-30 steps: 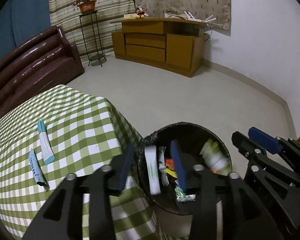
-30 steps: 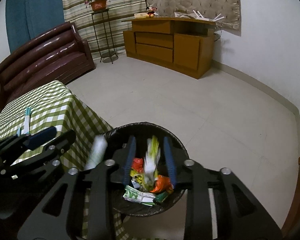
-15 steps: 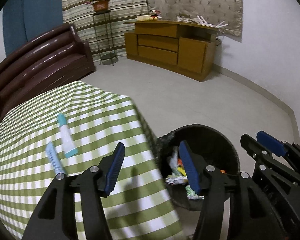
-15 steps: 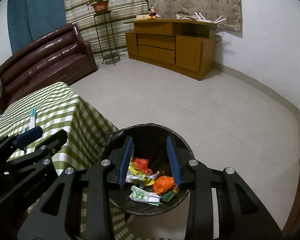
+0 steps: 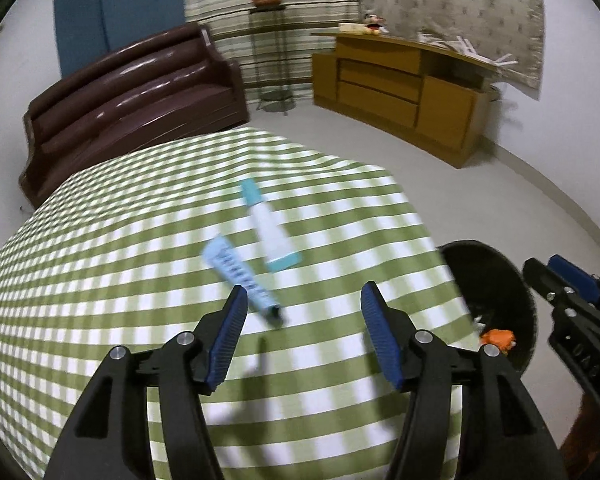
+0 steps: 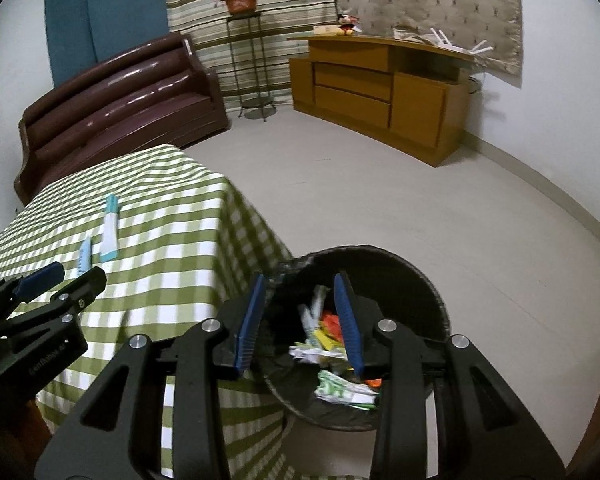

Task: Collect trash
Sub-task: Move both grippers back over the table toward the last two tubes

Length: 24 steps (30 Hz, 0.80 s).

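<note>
Left claw (image 5: 303, 322) now over tubes (image 5: 240, 274)

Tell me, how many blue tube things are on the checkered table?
2. The white-and-teal tube lies farther back on the tablecloth; the light blue tube lies beside it, nearer the left tongs. None look hidden.

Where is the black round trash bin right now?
The black round trash bin stands on the floor beside the green checked table, directly under the right tool.
</note>
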### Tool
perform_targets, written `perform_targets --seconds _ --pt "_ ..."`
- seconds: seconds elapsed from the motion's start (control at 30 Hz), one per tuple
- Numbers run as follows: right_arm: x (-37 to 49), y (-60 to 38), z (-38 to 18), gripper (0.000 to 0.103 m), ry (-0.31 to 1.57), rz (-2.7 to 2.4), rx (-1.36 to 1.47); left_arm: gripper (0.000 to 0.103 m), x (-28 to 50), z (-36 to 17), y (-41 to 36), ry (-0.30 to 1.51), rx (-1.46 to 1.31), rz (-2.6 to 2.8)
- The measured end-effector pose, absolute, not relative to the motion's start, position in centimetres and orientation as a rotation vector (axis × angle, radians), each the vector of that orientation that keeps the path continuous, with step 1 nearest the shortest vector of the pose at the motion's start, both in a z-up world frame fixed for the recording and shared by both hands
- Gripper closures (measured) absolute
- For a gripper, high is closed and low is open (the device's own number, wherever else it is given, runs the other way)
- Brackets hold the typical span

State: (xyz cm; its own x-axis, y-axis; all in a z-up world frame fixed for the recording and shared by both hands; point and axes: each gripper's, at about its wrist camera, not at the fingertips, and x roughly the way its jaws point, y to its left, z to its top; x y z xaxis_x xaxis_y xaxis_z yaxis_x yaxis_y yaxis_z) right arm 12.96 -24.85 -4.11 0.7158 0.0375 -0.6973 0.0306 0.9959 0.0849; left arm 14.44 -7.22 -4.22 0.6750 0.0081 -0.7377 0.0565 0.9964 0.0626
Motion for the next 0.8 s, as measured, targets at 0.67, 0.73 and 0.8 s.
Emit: perform_targets --seconds 0.67,0.73,0.8 --pt "14.9 -21.2 -4.0 0.062 0.788 0.058 0.052 0.041 17.0 -5.5 -3.0 0.885 0.040 0.017" --pt "15.1 -21.3 -4.0 0.062 0.792 0.058 0.051 0.041 17.3 -5.5 -3.0 0.889 0.038 0.019" --pt "15.3 -21.1 -4.1 0.062 0.796 0.059 0.050 0.041 17.7 -5.5 -3.1 0.891 0.040 0.021"
